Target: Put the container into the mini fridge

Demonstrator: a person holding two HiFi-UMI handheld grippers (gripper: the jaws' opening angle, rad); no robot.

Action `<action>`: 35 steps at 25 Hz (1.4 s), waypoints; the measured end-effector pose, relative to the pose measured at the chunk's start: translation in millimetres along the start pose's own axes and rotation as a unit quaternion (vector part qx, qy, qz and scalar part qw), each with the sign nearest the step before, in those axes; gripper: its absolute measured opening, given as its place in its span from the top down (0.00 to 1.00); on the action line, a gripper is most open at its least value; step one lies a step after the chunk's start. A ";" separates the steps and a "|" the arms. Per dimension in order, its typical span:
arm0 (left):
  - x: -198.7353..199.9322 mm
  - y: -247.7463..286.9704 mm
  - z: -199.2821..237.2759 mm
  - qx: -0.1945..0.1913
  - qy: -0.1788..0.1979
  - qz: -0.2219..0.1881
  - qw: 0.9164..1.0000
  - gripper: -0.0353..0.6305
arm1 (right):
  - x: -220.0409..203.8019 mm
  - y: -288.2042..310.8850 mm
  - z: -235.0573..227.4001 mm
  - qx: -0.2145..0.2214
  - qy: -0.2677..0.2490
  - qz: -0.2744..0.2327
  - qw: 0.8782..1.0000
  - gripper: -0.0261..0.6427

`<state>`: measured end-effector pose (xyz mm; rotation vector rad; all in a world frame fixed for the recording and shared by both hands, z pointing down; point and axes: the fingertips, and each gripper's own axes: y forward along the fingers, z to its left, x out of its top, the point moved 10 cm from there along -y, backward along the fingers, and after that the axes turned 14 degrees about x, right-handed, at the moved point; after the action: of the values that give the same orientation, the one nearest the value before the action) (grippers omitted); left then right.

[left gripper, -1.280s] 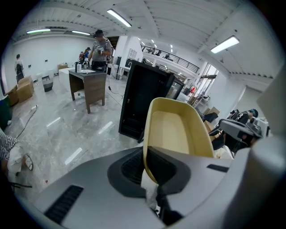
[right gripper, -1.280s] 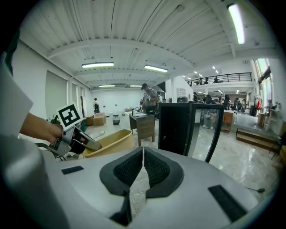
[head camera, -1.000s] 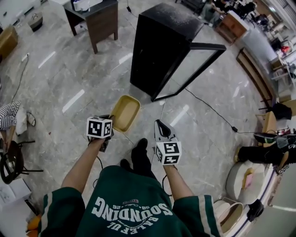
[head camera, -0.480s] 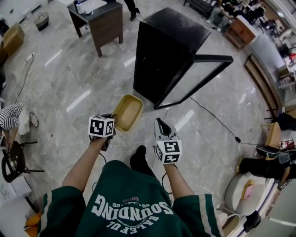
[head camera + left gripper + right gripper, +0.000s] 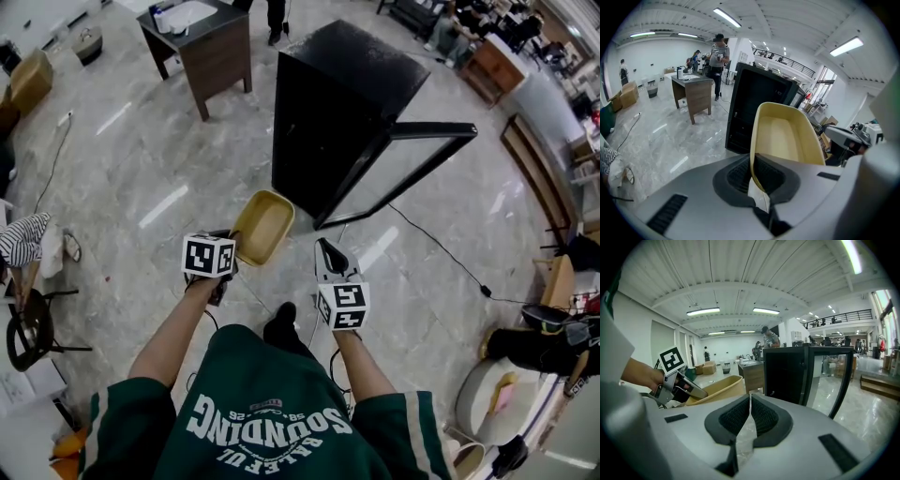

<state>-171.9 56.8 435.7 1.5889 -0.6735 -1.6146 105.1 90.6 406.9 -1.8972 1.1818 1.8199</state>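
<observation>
Left fingers (image 5: 736,176) clamped on container (image 5: 785,136) rim, right fingers (image 5: 731,420) together, mini fridge (image 5: 328,112) open

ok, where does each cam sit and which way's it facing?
Head view: on the person's head, steeply down at mini fridge and container; shows both forearms, left tongs, right tongs.
Left gripper view: on the left tongs, along them at the container clamped by its rim, fridge beyond.
Right gripper view: on the shut, empty right tongs, toward the fridge's open door; left hand at left.
Shared: all see container and fridge.
</observation>
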 end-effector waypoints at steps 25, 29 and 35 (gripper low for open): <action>49.0 39.1 -23.8 0.009 0.009 -0.009 1.000 0.92 | 14.8 5.6 -59.0 0.008 -0.009 -0.003 1.000 0.91; 59.2 48.5 -24.7 0.002 0.014 -0.009 1.000 0.92 | 18.9 15.5 -67.3 0.001 -0.012 0.000 1.000 0.91; 70.0 60.9 -22.2 0.003 0.016 -0.009 1.000 0.92 | 19.2 31.6 -75.0 0.002 -0.009 0.009 1.000 0.91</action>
<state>-136.5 -31.6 441.8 1.6252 -0.6505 -1.5986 134.5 12.6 413.6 -1.8690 1.2005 1.8383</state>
